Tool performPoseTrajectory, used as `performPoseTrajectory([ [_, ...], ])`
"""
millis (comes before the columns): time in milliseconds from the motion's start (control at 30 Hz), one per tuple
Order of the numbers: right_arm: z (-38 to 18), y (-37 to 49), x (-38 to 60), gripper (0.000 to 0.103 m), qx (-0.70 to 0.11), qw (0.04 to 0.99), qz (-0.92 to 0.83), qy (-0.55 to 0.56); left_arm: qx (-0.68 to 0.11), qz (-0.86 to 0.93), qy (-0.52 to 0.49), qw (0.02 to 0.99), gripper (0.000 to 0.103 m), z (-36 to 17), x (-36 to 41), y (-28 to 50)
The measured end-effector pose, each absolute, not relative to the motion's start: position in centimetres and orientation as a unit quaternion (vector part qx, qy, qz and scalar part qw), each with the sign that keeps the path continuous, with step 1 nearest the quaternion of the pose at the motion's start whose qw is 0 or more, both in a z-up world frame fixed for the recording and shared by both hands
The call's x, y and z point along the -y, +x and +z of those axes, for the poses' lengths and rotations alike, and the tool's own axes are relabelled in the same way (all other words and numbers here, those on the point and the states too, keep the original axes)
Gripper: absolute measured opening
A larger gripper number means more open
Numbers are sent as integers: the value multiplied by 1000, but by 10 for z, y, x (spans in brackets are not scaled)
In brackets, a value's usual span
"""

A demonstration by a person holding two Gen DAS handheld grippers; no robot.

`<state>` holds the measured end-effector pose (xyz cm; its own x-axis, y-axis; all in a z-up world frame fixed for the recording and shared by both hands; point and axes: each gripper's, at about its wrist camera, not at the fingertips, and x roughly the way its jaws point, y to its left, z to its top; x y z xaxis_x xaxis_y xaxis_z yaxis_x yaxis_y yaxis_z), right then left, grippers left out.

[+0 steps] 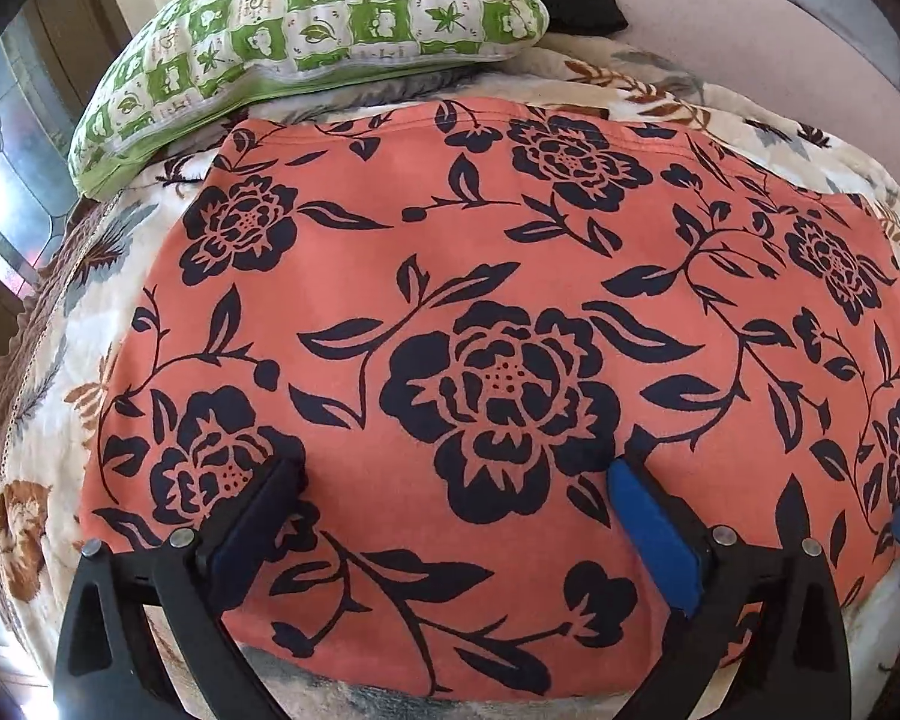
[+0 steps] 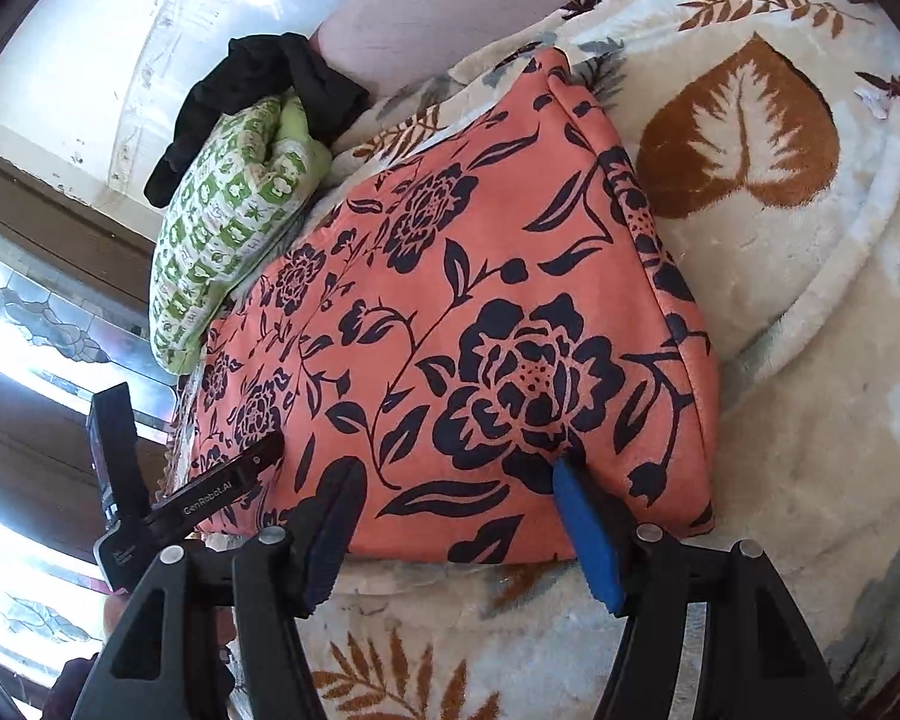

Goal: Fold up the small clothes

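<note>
Coral garment [image 1: 498,312] with dark floral print, lying flat and folded on a cream leaf-patterned blanket [image 2: 780,360]; green-checked pillow [image 1: 306,30] beside its far edge, black cloth [image 2: 258,90] draped over the pillow. Left gripper [image 1: 450,480]: jaws spread wide above the garment, pinching nothing. Right gripper [image 2: 456,480]: jaws apart over the garment's near edge, nothing clamped between them.

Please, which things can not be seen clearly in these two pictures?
- Orange floral garment: its type and layer count; it lies flat, and the left gripper covers part of the near hem.
- Black cloth: mostly behind the green pillow, right wrist view.
- Person: cut off by the right wrist view's lower left edge.
</note>
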<state>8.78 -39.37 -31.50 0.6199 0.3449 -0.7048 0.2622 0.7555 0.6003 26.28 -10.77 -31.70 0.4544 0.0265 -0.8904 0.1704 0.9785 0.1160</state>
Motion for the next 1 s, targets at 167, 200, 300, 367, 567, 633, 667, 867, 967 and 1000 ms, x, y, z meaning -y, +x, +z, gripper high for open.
performPoseTrajectory([
  [167,-313,85,393,69,-431,835,33,341,-522,-31,93,847,103,-304,89,250],
  [200,-313,83,395,69,-428,833,35,348,-519,-34,84,850,103,-298,82,245],
  [300,-311,76,401,69,-424,825,42,372,-505,-51,60,859,103,-279,66,223],
  [367,-308,70,405,69,-415,824,47,383,-490,-62,49,868,103,-262,55,210],
  [567,-305,46,415,70,-395,807,57,435,-434,-115,-49,892,103,-198,20,160],
  [633,-306,37,416,71,-389,798,56,456,-421,-128,-84,894,103,-190,7,147],
  [667,-307,33,416,71,-389,792,57,467,-418,-129,-100,894,103,-191,1,144],
  [867,-333,24,421,71,-416,734,55,534,-507,-58,-191,839,103,-259,-32,171],
  [967,-345,26,425,71,-413,717,53,559,-520,-29,-259,813,102,-291,-49,187],
  [1000,-347,28,427,71,-409,716,54,563,-516,-25,-274,811,102,-297,-52,193],
])
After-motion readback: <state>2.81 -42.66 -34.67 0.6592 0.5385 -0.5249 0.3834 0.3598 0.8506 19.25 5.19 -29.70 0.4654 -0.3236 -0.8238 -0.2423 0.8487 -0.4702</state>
